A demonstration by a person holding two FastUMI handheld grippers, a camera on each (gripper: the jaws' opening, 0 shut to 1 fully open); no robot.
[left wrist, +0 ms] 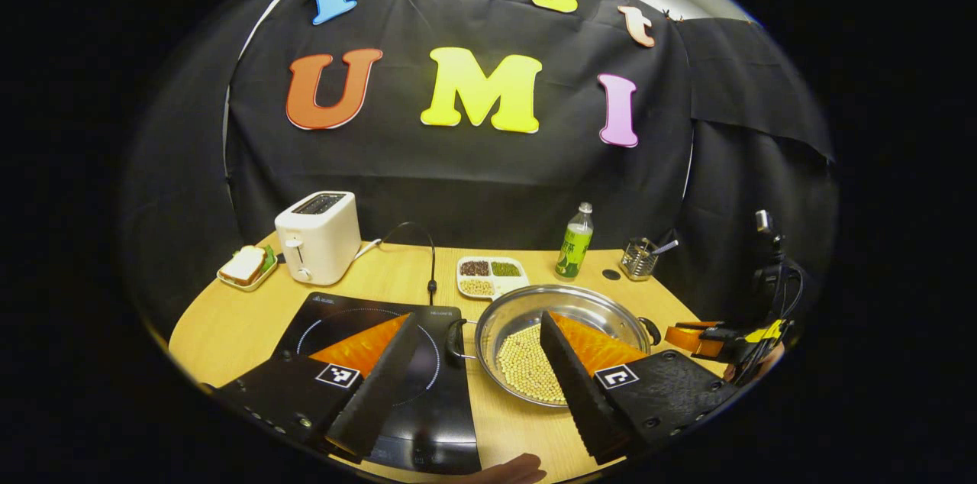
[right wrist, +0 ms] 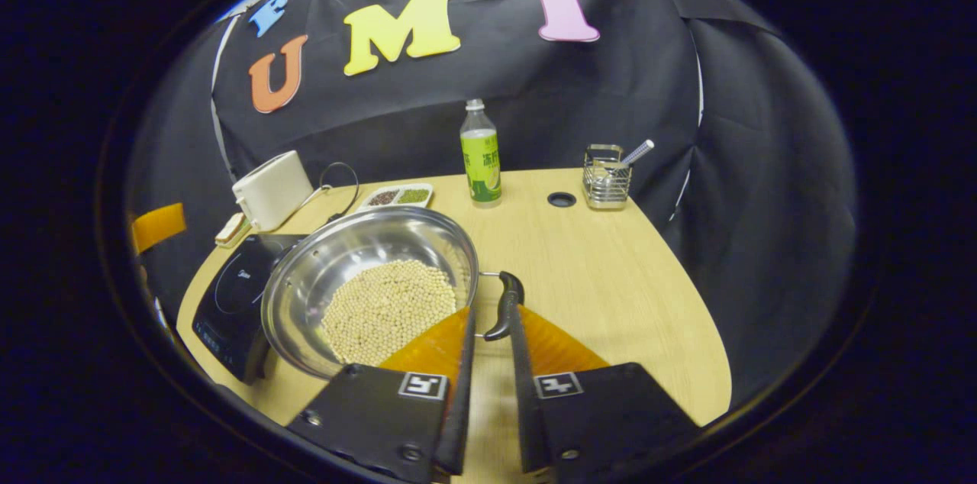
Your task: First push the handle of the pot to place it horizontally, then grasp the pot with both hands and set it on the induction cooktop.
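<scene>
My left gripper (left wrist: 479, 362) is wide, right gripper (right wrist: 492, 331) narrow, both empty. Pot (right wrist: 366, 278) w/ beans looks heavy, slick; I'd grab handles (right wrist: 504, 304).

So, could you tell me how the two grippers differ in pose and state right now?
The left gripper is spread wide, one finger over the induction cooktop, the other over the pot; the right gripper is nearly closed. The left gripper sits by the pot's left handle without touching it; the right gripper's fingertips flank the pot's right handle. Both hover low over the wooden table, holding nothing.
</scene>
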